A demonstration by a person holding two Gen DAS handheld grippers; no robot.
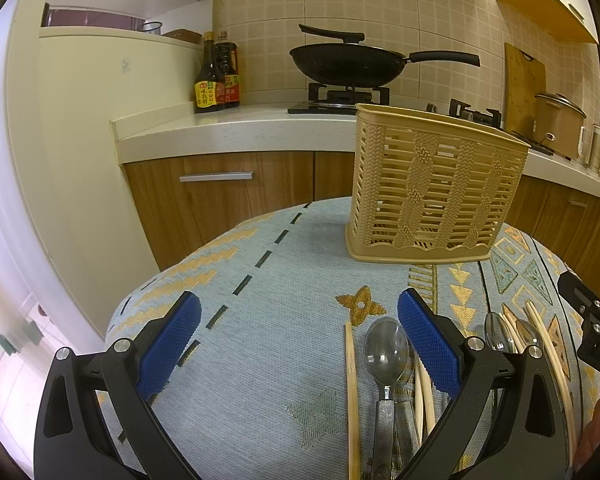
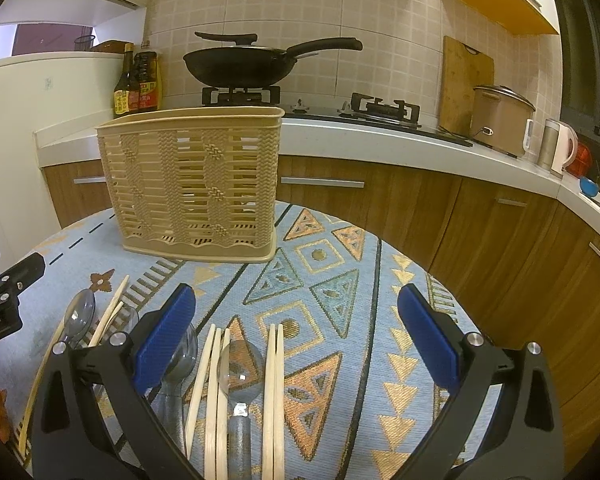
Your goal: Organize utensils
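A beige slotted utensil basket [image 1: 432, 188] [image 2: 192, 184] stands upright on the patterned blue tablecloth [image 1: 284, 280] [image 2: 340, 280]. Metal spoons [image 1: 386, 354] [image 2: 240, 364] and several pale wooden chopsticks [image 1: 352, 392] [image 2: 274, 392] lie on the cloth nearer to me than the basket. My left gripper [image 1: 300, 344] is open above the cloth, with a spoon and chopsticks by its right finger. My right gripper [image 2: 296, 344] is open over a spoon and chopsticks. Neither holds anything. Part of the right gripper [image 1: 592, 320] shows at the left wrist view's right edge.
Behind the table runs a white kitchen counter [image 1: 236, 128] [image 2: 380, 136] with wooden cabinets below. A black wok [image 1: 348, 62] [image 2: 236, 62] sits on the gas stove, sauce bottles [image 1: 216, 76] [image 2: 136, 84] stand at its left, and a cooker [image 2: 500, 118] and kettle stand to the right.
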